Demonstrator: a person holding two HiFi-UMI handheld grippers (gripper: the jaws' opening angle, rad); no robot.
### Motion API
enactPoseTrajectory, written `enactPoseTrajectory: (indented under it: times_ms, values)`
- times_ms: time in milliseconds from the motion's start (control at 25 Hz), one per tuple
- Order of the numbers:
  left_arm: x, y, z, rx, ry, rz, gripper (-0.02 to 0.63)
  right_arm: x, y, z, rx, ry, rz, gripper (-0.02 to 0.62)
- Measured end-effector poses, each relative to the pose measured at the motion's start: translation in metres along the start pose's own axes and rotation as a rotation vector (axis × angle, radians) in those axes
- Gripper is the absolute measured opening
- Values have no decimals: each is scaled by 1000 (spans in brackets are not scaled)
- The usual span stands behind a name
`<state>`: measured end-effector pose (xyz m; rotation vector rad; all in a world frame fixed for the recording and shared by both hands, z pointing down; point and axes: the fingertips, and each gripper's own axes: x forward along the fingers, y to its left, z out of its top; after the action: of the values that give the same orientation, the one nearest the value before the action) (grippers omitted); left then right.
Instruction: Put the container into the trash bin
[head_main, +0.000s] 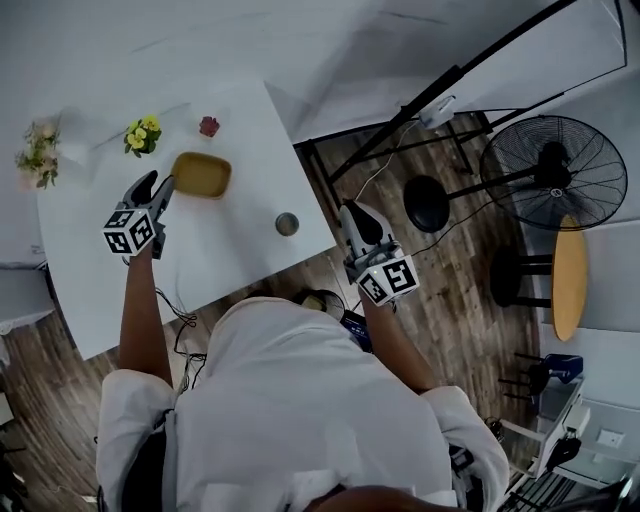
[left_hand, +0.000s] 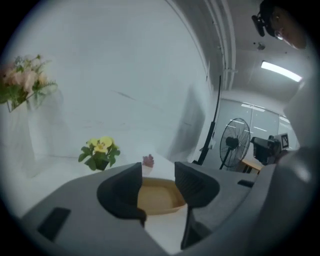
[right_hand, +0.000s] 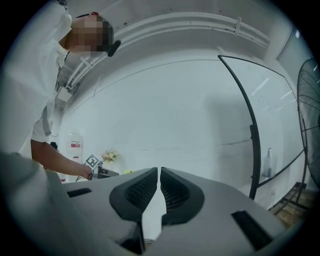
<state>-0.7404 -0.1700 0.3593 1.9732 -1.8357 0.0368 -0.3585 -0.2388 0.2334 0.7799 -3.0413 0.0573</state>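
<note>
A shallow tan container (head_main: 200, 175) lies on the white table (head_main: 250, 130) near its far side. My left gripper (head_main: 160, 186) hovers just left of it, jaws open and empty. In the left gripper view the container (left_hand: 157, 197) shows through the gap of the left gripper (left_hand: 157, 172), a little beyond the tips. My right gripper (head_main: 352, 212) hangs off the table's right edge over the wooden floor, shut on nothing. In the right gripper view the right gripper (right_hand: 159, 172) points at a white wall. I cannot make out a trash bin for certain.
On the table stand a yellow flower pot (head_main: 142, 135), a vase of pink flowers (head_main: 38, 152), a small pink plant (head_main: 208, 126) and a small round can (head_main: 287, 224). To the right are a floor fan (head_main: 553, 172), a black stool (head_main: 427, 203) and a black stand.
</note>
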Motion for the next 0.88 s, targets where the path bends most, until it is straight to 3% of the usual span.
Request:
enactPoseTrajectory:
  times_ms: [400,600,680,880]
  values:
    - [73,56,-66,-170,286,47,198,-24,-37,-21,9,61,-132,41]
    - [92,74,-85,-166,380,96,189,-35,-55,-24,26,67,-192,41]
    - [95,80,-92,-174,420,110,164,-34,-60,-26,33,71,-204,41]
    - [95,86,-101,-222,462,111,28,-34,-61,-33,42,85,-201,42]
